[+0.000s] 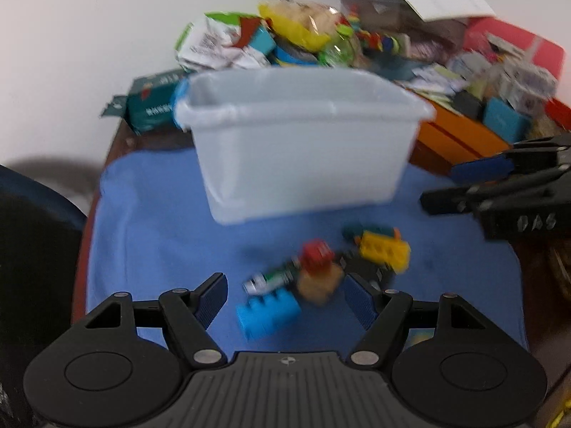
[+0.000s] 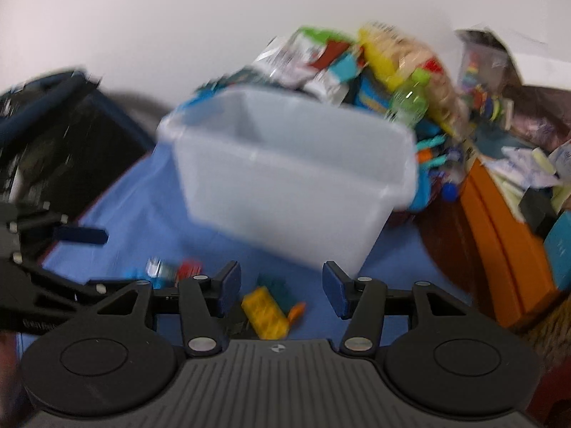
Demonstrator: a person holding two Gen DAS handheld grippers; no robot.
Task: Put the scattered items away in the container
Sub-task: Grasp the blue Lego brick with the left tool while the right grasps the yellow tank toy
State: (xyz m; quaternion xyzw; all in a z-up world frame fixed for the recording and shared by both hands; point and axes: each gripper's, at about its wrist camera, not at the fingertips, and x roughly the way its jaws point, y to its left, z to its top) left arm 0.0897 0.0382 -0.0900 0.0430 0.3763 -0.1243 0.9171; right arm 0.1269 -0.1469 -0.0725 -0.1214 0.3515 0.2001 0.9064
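Between our left tool's [image 1: 285, 297] wide-set blue pads we see a small heap of toy bricks on the blue cloth [image 1: 150, 235] covering the worktop: a light-blue plastic brick [image 1: 267, 315], a red brick [image 1: 316, 255] on a tan piece, a yellow studded brick [image 1: 383, 249] farther right. Nothing is gripped. Beyond the heap stands the pale grey plastic container [image 1: 303, 149], and the right tool [image 1: 442, 187] enters from the right edge.

Our right tool [image 2: 282, 290] has its pads partly apart and bare, with the yellow studded brick [image 2: 266, 315] lying on the cloth below the gap. Behind it we see the container [image 2: 285, 174], the left tool [image 2: 94, 262] at left, and blurred clutter [image 2: 392, 67] piled at the back.
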